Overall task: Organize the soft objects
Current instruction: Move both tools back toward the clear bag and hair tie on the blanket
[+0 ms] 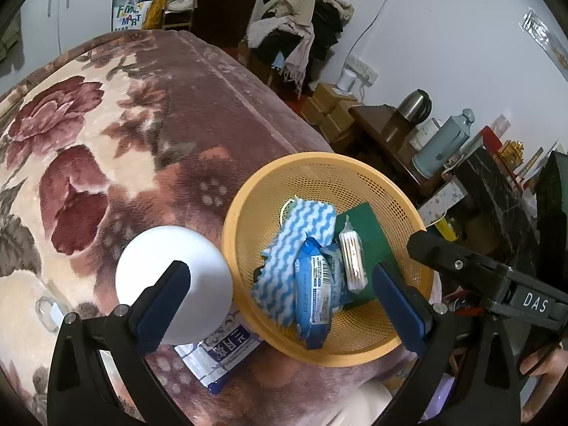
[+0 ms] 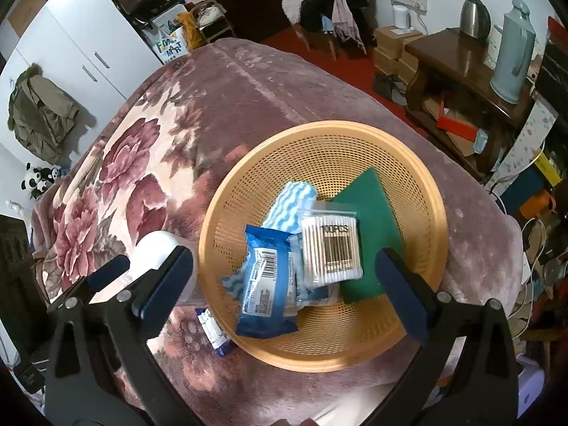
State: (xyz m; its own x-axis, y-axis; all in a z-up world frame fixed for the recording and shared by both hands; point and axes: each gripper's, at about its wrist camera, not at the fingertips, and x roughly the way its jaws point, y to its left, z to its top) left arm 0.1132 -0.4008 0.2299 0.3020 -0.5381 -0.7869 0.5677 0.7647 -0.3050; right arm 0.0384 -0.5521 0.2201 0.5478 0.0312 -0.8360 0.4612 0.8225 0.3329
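Four soft things fill your orange basket (image 2: 321, 135) near the bed's (image 2: 248, 81) front edge: blue wipes pack (image 2: 266, 284), striped cloth (image 2: 293, 202), cotton swab bag (image 2: 332, 248), green pad (image 2: 372, 213). Your left hand-held gripper (image 1: 282, 301) and right hand-held gripper (image 2: 284, 291) both hang above it, spread wide, empty.

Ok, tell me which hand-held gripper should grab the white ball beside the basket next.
Left. The left hand-held gripper is open with one finger already at the white ball. The right hand-held gripper is also open but is centred over the basket, with the ball at its far left.
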